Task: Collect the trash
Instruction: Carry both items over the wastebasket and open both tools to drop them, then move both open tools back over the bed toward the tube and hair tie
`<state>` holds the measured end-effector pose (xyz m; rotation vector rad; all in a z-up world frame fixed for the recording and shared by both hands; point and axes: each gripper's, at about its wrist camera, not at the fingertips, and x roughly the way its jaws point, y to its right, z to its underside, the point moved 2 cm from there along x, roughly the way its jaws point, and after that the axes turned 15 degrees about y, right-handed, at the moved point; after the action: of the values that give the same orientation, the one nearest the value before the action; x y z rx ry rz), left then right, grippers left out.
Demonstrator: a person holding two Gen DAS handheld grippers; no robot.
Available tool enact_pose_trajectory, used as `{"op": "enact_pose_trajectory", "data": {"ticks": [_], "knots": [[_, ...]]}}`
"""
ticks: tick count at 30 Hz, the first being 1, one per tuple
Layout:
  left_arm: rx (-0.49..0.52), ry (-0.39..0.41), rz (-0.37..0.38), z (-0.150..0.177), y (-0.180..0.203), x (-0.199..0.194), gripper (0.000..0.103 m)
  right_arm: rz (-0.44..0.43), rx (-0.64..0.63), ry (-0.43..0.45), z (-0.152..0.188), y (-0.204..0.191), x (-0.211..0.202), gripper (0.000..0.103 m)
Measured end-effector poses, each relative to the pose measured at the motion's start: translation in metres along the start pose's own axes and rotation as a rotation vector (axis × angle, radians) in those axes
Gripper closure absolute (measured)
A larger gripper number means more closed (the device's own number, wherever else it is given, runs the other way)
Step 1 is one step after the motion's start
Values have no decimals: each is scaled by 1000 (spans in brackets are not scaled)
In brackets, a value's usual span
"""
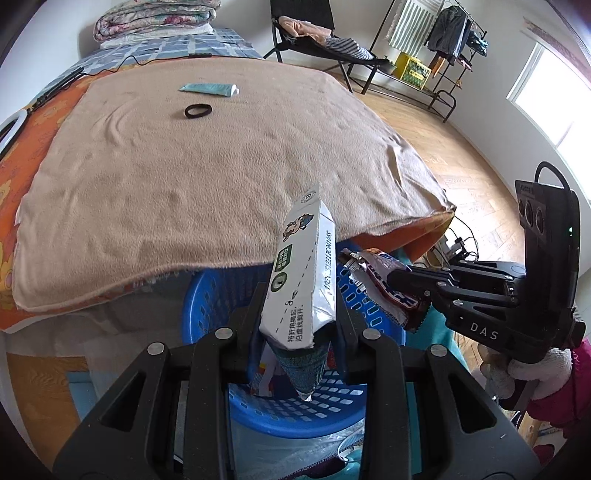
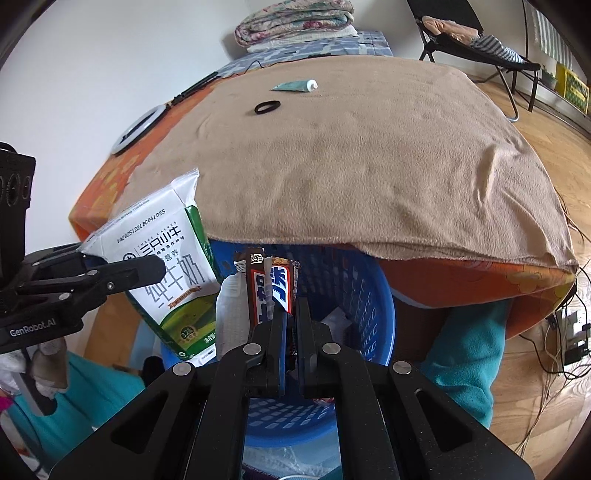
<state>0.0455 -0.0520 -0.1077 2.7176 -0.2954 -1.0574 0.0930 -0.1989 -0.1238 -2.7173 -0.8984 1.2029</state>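
Trash is hanging over the blue basket (image 1: pixel 207 295): left hand-held gripper (image 1: pixel 299 325) is clamping a milk carton (image 1: pixel 303 273), right hand-held gripper (image 2: pixel 291 328) is pinching a candy wrapper (image 2: pixel 271 288) at its 12 o'clock. Releasing off-centre risks pieces catching the rim and falling outside.

From my feed I see a tan fleece blanket (image 1: pixel 221 177) spread over an orange flowered bedsheet (image 1: pixel 33 147). On the blanket lie a black elastic hair tie (image 1: pixel 198 110) and, just beyond it, a teal squeeze tube with a white cap (image 1: pixel 208 88), the two apart. A folded floral quilt (image 2: pixel 295 18) sits at the far end. A black folding chair (image 1: pixel 314 40) draped with clothes stands on the wooden floor (image 1: pixel 461 155), near a metal clothes rack (image 1: pixel 436 44).
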Motion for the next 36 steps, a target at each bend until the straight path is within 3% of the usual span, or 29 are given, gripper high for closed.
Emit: {"op": "enact_pose_trajectory", "data": {"ticks": [12,14,16,18,23,25,31,36], "knots": [[13,-75,-48,18,-7,15,72,23,8,-62,21,3,13,98],[22,-76,-61,18,-9,16,72,31,12,-70,22,4,15,88],[23,-79,-67,18,-10,17,67,41,15,-74,23,6,16,57],[19,-79,-73,18,-11,17,61,46,16,-64,23,6,14,46],[21,-69,-86,16,-13,16,50,65,5,-79,23,5,16,41],[20,-64,-97,15,-13,15,38,71,6,-76,22,5,16,38],[0,-39,-118,7,-19,9,37,107,1,-60,17,6,8,37],[-26,28,-132,-11,-22,-12,37,143,-3,-6,-2,1,-13,37]]}}
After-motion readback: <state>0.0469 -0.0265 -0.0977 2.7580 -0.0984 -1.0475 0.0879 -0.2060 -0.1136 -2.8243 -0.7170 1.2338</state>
